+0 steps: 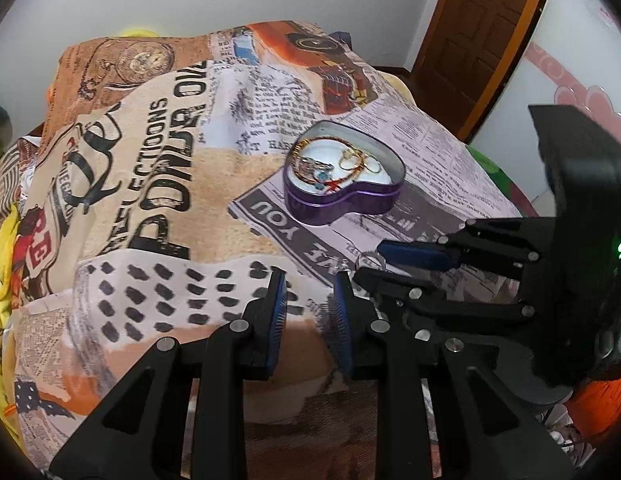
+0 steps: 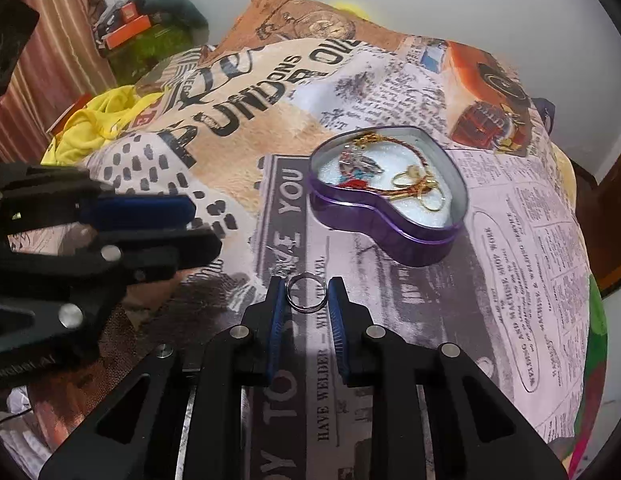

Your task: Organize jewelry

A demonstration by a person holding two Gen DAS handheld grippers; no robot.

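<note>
A purple heart-shaped tin (image 1: 344, 194) (image 2: 390, 216) stands open on the printed blanket, holding gold rings (image 2: 414, 184), a red-and-gold chain and a blue-red charm on white foam. A silver ring (image 2: 306, 292) lies on the blanket between the fingertips of my right gripper (image 2: 306, 296), which is open around it, pads close to its sides. In the left wrist view the right gripper (image 1: 370, 262) enters from the right, with the ring partly hidden at its tips. My left gripper (image 1: 310, 292) is open and empty, just left of the right one, near the tin.
The printed blanket (image 1: 162, 184) covers a raised, uneven surface. Yellow cloth (image 2: 90, 128) and a pile of items (image 2: 146, 28) lie at the far left. A wooden door (image 1: 478, 36) stands at the back right. White walls lie behind.
</note>
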